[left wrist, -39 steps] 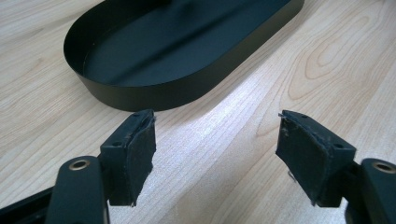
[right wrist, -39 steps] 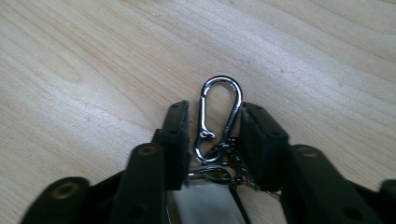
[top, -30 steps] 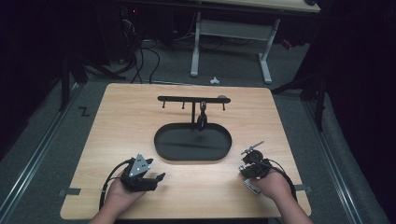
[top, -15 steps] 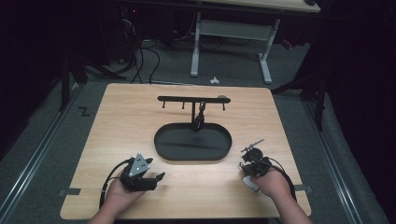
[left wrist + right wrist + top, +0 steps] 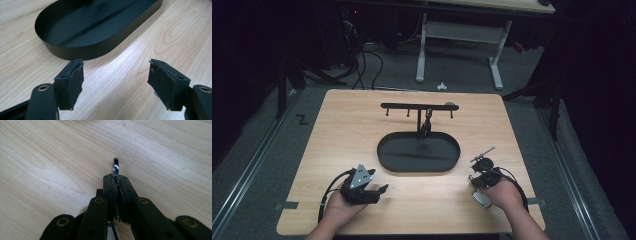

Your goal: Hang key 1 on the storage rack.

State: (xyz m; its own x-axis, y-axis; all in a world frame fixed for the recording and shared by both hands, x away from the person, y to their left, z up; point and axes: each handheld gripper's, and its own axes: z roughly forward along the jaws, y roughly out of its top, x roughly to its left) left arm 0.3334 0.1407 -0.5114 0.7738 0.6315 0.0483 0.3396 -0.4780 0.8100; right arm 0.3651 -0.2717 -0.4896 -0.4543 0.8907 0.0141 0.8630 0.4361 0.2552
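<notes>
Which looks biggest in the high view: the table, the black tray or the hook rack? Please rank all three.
1. Table, by far the largest.
2. Tray, an oval on the table.
3. Rack, a thin bar about as long as the tray but far slimmer.

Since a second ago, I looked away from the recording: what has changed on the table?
The right tongs have just been closing and are now shut on a thin shiny metal piece over the table. The left tongs stay open near the black oval tray; both hands, the tray and the hook stand kept their places.
</notes>
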